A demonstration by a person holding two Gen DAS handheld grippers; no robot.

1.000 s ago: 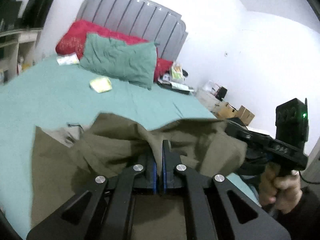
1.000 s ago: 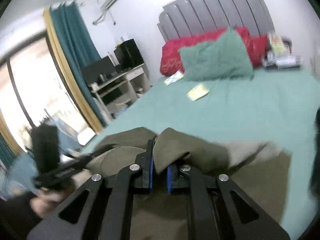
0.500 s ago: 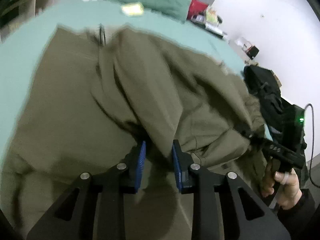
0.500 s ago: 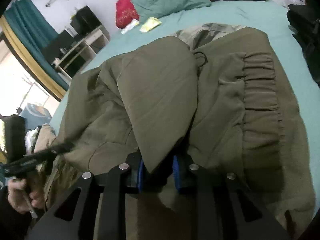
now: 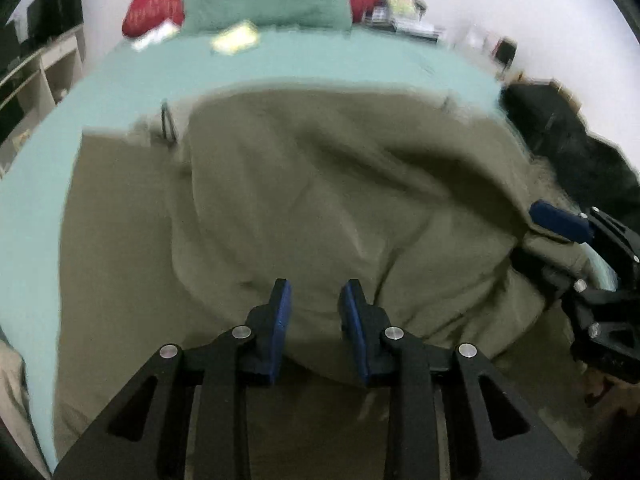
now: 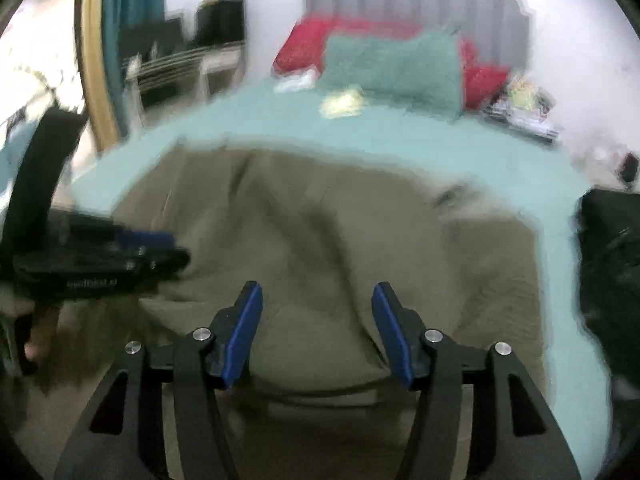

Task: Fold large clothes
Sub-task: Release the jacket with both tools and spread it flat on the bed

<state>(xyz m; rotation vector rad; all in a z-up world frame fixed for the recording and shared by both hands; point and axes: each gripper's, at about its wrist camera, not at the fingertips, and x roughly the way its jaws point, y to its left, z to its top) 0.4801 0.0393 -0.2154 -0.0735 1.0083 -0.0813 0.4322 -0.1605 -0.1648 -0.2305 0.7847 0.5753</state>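
A large olive-green garment (image 5: 312,200) lies folded over itself on the teal bed (image 5: 280,64); it also fills the middle of the right wrist view (image 6: 320,232). My left gripper (image 5: 314,300) is open and empty, its blue pads just above the near fold. My right gripper (image 6: 316,304) is open wide and empty over the same near edge. The right gripper shows at the right edge of the left wrist view (image 5: 560,220). The left gripper shows at the left of the right wrist view (image 6: 120,248). Both views are blurred.
A green pillow (image 5: 264,0) and red pillows (image 5: 152,8) lie at the grey headboard (image 6: 420,0). A yellow packet (image 5: 236,38) lies on the sheet. A black bag (image 5: 572,140) sits at the bed's right side. Shelves (image 5: 36,64) stand left of the bed.
Both grippers held the garment's edge aloft, laid it over the rest, then opened and let go. Both have drawn back a little from the fold.
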